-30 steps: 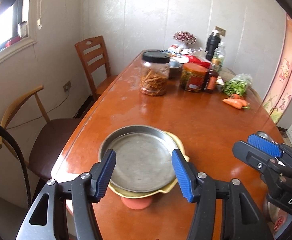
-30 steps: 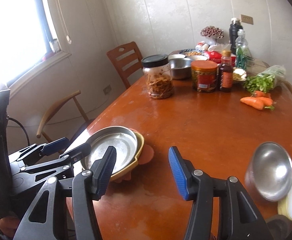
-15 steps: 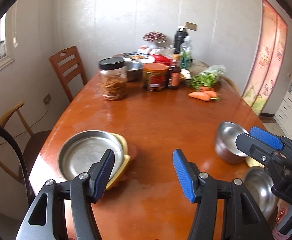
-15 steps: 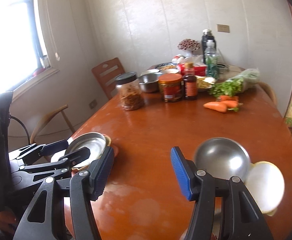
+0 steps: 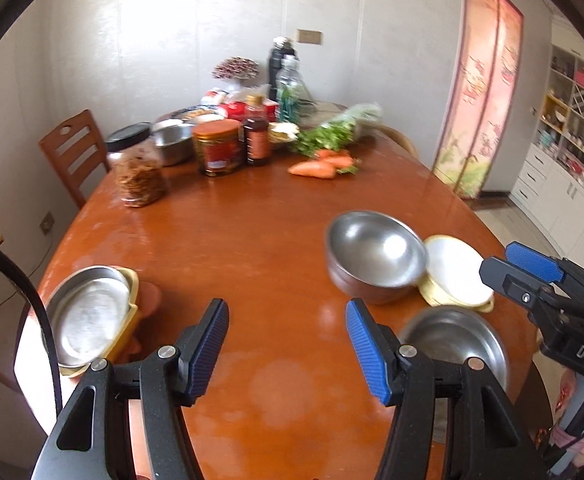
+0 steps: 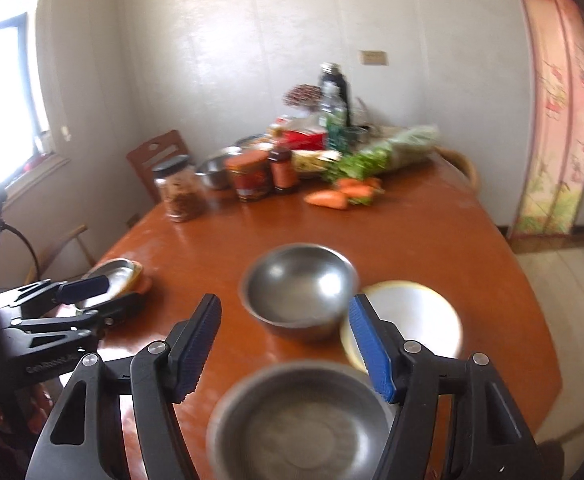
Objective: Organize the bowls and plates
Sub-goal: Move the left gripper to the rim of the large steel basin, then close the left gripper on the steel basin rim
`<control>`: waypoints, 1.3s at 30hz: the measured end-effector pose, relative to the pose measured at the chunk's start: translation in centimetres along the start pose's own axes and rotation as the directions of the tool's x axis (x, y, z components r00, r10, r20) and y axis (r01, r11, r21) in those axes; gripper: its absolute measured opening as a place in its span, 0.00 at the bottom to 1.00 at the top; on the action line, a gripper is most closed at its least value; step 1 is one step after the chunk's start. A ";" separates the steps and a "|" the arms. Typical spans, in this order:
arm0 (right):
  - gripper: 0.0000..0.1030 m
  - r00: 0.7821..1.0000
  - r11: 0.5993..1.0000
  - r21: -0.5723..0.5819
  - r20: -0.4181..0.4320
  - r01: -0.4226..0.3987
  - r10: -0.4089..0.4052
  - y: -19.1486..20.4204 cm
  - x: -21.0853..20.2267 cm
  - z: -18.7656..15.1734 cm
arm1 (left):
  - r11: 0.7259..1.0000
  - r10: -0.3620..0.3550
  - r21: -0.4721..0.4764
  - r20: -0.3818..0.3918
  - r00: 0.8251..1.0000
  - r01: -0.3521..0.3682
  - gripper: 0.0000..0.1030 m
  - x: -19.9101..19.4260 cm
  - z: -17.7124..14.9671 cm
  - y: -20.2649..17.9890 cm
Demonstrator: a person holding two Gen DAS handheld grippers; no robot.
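Both tools are empty: the left gripper hangs with its blue pads spread wide over bare wood near the table's near edge, and the right gripper is just as wide, framing the low steel bowl that sits closest to that edge. Beyond it stand a deeper steel bowl and, touching its right side, a white bowl with a yellow rim. By the left edge a steel plate lies in a yellow dish, stacked on something terracotta-coloured. The main risk, as I judge it, is the smooth curved steel slipping between the pads, so that the low bowl skates over the near edge. A clumsy lift could also knock the two touching bowls behind.
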State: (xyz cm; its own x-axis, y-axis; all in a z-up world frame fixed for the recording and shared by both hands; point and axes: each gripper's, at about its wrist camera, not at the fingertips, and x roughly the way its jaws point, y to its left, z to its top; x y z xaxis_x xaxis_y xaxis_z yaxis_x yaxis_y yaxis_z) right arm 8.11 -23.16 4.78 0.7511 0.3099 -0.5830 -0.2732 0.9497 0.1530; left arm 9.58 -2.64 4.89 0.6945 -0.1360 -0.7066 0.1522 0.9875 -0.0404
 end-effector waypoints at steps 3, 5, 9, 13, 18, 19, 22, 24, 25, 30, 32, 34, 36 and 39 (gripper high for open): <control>0.66 0.999 0.999 0.032 -0.023 0.025 -0.024 -2.2 -0.4 -1.2 | 1.000 -0.019 0.025 -0.018 1.000 0.019 0.59 0.5 -0.6 -1.5; 0.66 0.999 0.999 0.046 -0.040 0.029 -0.027 -3.6 -0.6 -2.2 | 0.999 -0.030 0.037 -0.025 0.999 0.031 0.59 0.7 -0.9 -2.3; 0.66 0.996 0.997 0.064 -0.076 0.042 -0.037 -5.1 -0.6 -3.9 | 0.998 -0.045 0.044 -0.053 0.998 0.048 0.59 1.6 -1.7 -3.7; 0.66 0.993 0.997 0.064 -0.106 0.051 -0.044 -6.2 -0.5 -5.5 | 0.997 -0.056 0.055 -0.070 0.996 0.060 0.59 2.0 -2.3 -4.7; 0.66 0.992 0.997 0.049 -0.116 0.054 -0.048 -6.4 -0.5 -6.9 | 0.995 -0.083 0.056 -0.091 0.992 0.088 0.59 2.6 -3.3 -5.6; 0.66 0.992 0.997 0.036 -0.110 0.063 -0.059 -6.4 -0.6 -7.2 | 0.994 -0.083 0.057 -0.098 0.992 0.089 0.59 2.8 -3.5 -5.8; 0.66 0.992 0.998 0.033 -0.118 0.056 -0.051 -6.4 -0.4 -7.6 | 0.993 -0.094 0.061 -0.116 0.989 0.101 0.59 3.2 -4.1 -6.3; 0.63 0.991 0.998 0.033 -0.121 0.052 -0.048 -6.5 -0.2 -8.1 | 0.992 -0.096 0.067 -0.121 0.988 0.105 0.59 3.3 -4.3 -6.6; 0.60 0.991 0.998 0.032 -0.127 0.054 -0.050 -6.5 -0.1 -8.3 | 0.992 -0.096 0.068 -0.123 0.988 0.105 0.59 3.4 -4.4 -6.7; 0.50 0.990 0.999 0.026 -0.138 0.044 -0.040 -6.4 0.6 -9.1 | 0.991 -0.103 0.072 -0.142 0.985 0.114 0.59 3.9 -5.1 -7.1; 0.45 0.989 0.999 0.028 -0.141 0.038 -0.034 -6.5 0.9 -9.4 | 0.990 -0.106 0.073 -0.156 0.982 0.118 0.59 4.3 -5.3 -7.3; 0.39 0.988 0.999 0.038 -0.151 0.033 -0.027 -6.7 1.2 -9.6 | 0.990 -0.102 0.076 -0.171 0.980 0.117 0.60 4.6 -5.4 -7.4; 0.36 0.987 0.999 0.046 -0.159 0.025 -0.017 -6.9 1.6 -9.8 | 0.992 -0.089 0.076 -0.183 0.979 0.105 0.64 5.1 -5.5 -7.5; 0.30 0.987 0.998 0.053 -0.161 0.019 -0.010 -7.3 1.7 -9.9 | 0.993 -0.078 0.074 -0.199 0.977 0.095 0.69 5.7 -5.6 -7.6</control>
State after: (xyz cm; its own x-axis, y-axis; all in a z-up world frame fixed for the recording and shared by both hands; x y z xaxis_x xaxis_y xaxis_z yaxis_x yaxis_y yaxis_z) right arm 5.45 -29.96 -5.18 0.6473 0.2891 -0.7053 -0.2270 0.9564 0.1837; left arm 8.43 -10.47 -2.79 0.5265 -0.1944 -0.8276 0.2692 0.9615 -0.0546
